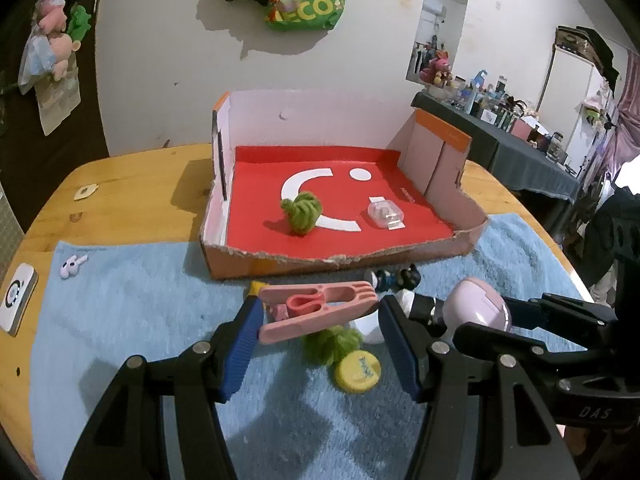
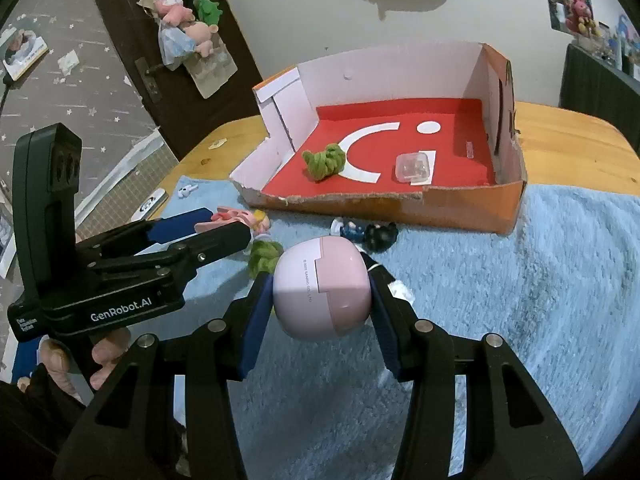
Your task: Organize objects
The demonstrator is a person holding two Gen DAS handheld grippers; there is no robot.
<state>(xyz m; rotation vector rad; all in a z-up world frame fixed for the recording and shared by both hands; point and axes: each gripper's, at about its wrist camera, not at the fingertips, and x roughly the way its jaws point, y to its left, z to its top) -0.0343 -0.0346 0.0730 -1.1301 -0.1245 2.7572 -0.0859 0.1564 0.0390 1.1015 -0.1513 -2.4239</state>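
Observation:
My left gripper [image 1: 320, 317] is shut on a pink clothes peg [image 1: 316, 310], held crosswise between its blue pads above the blue towel [image 1: 120, 320]. A pink and white egg-shaped capsule [image 2: 322, 288] sits clamped in my right gripper [image 2: 320, 292], also over the towel. Just beyond both stands an open cardboard box [image 1: 340, 258] with a red floor; inside lie a green yarn knot [image 1: 302, 214] and a clear plastic case [image 1: 385, 213]. The right wrist view shows the left gripper [image 2: 216, 226] with the peg to the capsule's left.
On the towel lie a second green yarn knot [image 1: 334, 342], a yellow bottle cap [image 1: 359, 372], a dark figurine [image 1: 394, 278] and a small white bunny piece [image 1: 72, 266]. A white card [image 1: 16, 300] rests at the wooden table's left edge. A wall stands behind the box.

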